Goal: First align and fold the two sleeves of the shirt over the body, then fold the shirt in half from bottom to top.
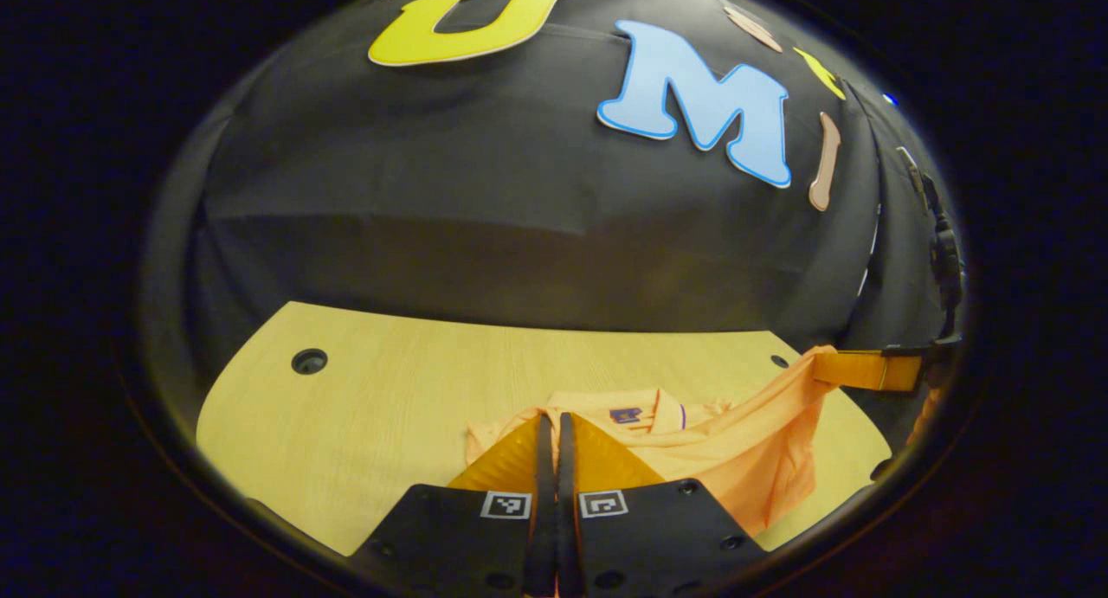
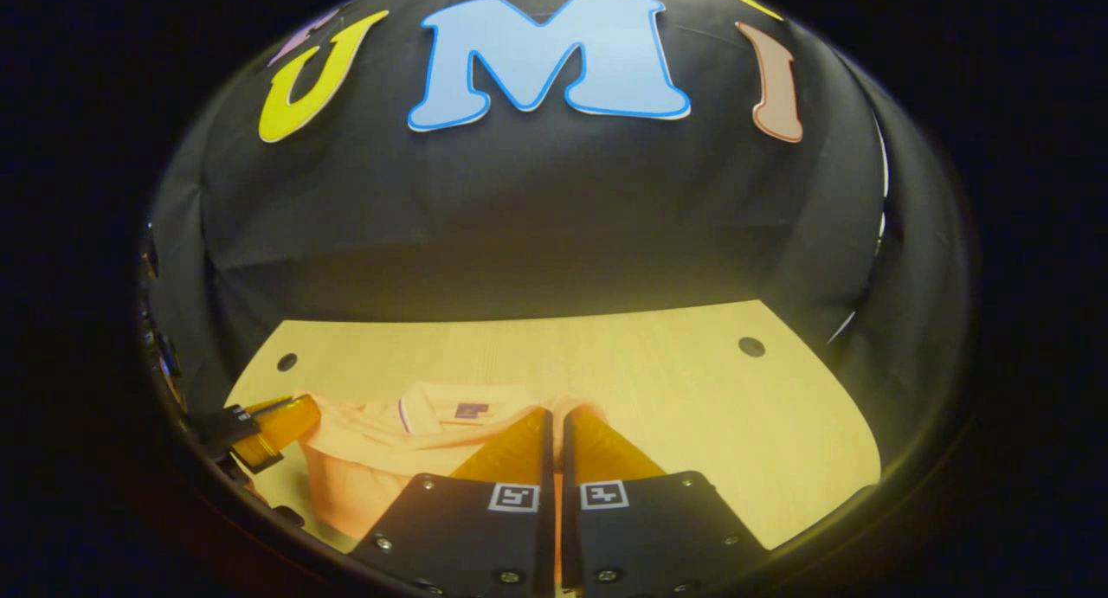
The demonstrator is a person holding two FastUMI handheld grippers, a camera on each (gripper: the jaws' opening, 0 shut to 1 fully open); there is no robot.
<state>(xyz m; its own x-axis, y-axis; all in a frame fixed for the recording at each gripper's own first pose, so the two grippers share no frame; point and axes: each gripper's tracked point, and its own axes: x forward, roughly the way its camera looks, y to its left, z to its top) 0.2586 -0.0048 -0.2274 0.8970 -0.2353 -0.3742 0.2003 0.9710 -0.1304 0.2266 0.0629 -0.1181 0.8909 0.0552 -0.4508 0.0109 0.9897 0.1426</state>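
In the left gripper view the left claw point(image 1: 555, 425) has its two fingers drawn together with only a thin slit between them, and orange cloth shows right at their tips, so it looks pinched on the fabric, though the contact itself is hidden behind the fingers. In the right gripper view the right claw point(image 2: 554, 421) stands the same way, fingers nearly touching, with a sliver of peach cloth visible in the gap low down; it appears clamped on the shirt too. The shirt point(image 1: 692, 446) is an orange polo lying on the pale wooden counter point(image 1: 372, 408), collar and small dark neck label facing up. In the left gripper view, a stretch of its cloth is lifted off the counter, rising to the right up to the other claw's fingers point(image 1: 866, 370) at the view's edge. The counter has round holes near its far corners point(image 2: 751, 347).
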